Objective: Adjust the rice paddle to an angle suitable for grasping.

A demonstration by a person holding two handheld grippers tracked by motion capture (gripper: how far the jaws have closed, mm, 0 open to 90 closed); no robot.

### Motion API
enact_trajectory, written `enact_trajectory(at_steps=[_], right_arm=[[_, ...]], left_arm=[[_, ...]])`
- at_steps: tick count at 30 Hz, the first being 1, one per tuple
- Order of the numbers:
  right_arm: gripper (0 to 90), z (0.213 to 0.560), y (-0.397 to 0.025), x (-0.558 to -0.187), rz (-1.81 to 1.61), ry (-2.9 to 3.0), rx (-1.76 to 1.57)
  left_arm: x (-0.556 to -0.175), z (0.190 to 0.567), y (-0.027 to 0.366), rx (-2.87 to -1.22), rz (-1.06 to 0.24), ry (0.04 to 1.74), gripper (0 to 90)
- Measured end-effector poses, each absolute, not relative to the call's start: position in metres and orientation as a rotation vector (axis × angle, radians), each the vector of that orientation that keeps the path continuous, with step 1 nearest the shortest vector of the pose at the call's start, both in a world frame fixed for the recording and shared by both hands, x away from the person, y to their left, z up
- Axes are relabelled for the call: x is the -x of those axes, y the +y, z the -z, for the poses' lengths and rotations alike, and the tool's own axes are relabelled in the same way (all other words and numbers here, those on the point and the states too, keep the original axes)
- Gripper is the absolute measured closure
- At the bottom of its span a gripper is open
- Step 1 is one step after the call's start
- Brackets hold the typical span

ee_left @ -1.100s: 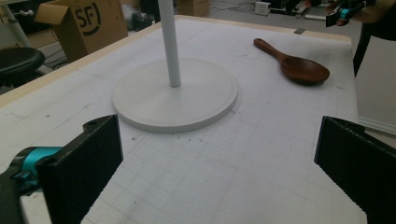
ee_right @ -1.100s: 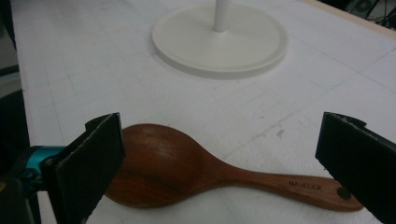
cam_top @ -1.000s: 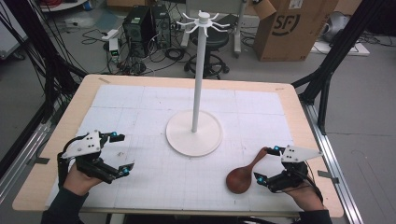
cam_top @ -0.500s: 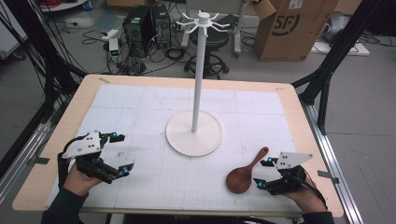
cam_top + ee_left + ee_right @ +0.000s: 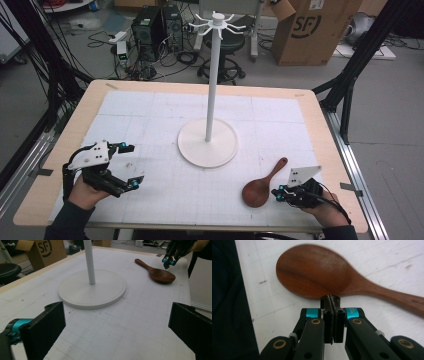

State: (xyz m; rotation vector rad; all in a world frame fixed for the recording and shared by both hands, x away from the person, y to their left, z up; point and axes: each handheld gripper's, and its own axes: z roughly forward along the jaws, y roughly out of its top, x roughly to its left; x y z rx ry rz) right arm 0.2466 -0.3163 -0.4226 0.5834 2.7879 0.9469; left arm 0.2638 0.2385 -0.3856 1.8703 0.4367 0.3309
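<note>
High view: wooden spoon [image 5: 261, 185] flat on counter [image 5: 150, 120], near front right, beside stand [image 5: 208, 142]. Right hand-held gripper [image 5: 278, 194] jaws pressed together, empty, at the bowl's edge. Left hand-held gripper [image 5: 130, 165] wide apart, idle. Pickup judged not yet begun; hanging remains.

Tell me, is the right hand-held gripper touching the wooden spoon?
Cannot tell. In the right gripper view the shut right hand-held gripper meets the wooden spoon bowl's edge, hiding any gap.

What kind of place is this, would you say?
Probably a lab or workshop: a work table with a gridded mat, black computer towers and loose cables on the floor, and a cardboard box behind.
</note>
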Motion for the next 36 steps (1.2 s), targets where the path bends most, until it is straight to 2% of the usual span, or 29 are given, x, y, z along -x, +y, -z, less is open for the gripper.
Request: enact_trajectory(at_steps=[12,36], right_arm=[[90.0,0.424,-0.294,-0.252,-0.893,2.859,-0.505],[90.0,0.424,-0.28,-0.253,-0.794,2.965,-0.425]], left_arm=[[-0.263,0.387,0.235,-1.886,-0.325,0.426,1.7],[-0.264,0.389,0.233,-1.897,-0.314,0.42,1.7]])
